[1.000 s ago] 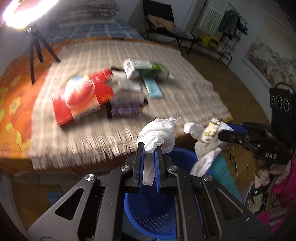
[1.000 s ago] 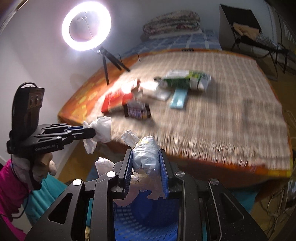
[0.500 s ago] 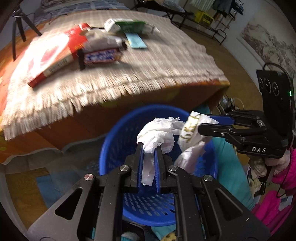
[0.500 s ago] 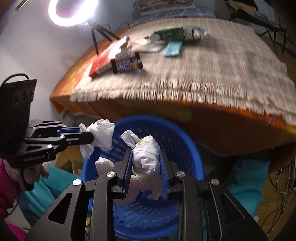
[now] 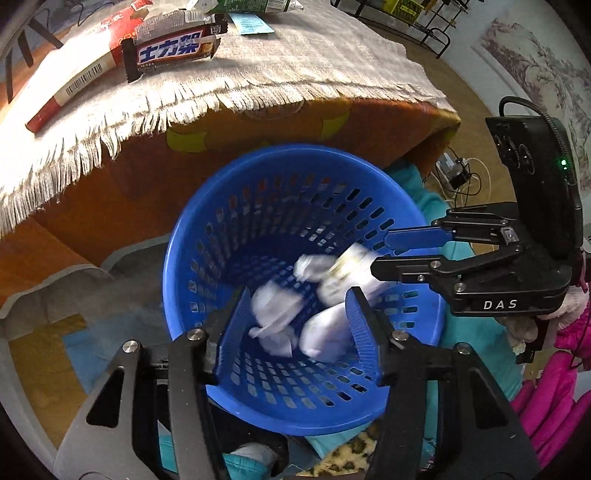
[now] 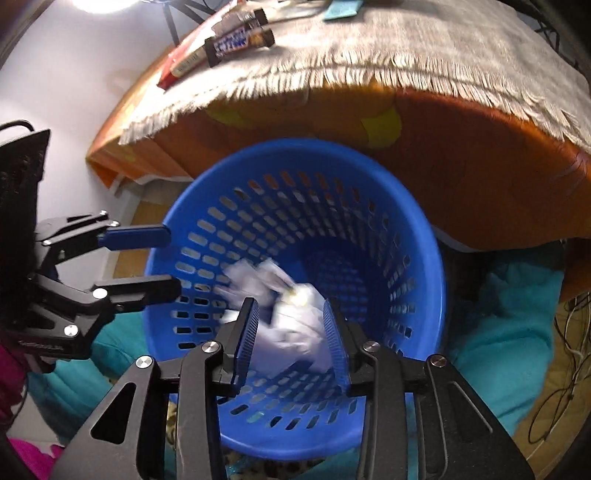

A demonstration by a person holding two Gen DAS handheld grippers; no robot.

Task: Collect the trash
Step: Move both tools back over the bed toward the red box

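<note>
White crumpled trash (image 5: 280,314) blurs inside a blue basket (image 5: 258,170).
Left gripper (image 5: 295,328) and right gripper (image 6: 291,332) hang over it, jaws wide, holding nothing.

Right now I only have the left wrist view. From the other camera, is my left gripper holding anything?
Observer: No. In the right wrist view the left gripper is open and empty, by the left rim of the basket.
Operator: And the right one, head on?
Observer: The right gripper is open too. Blurred white trash shows in the basket beyond its pads.
Operator: What's left of the bed?
Observer: A white wall, with a bright light at the top edge.
</note>
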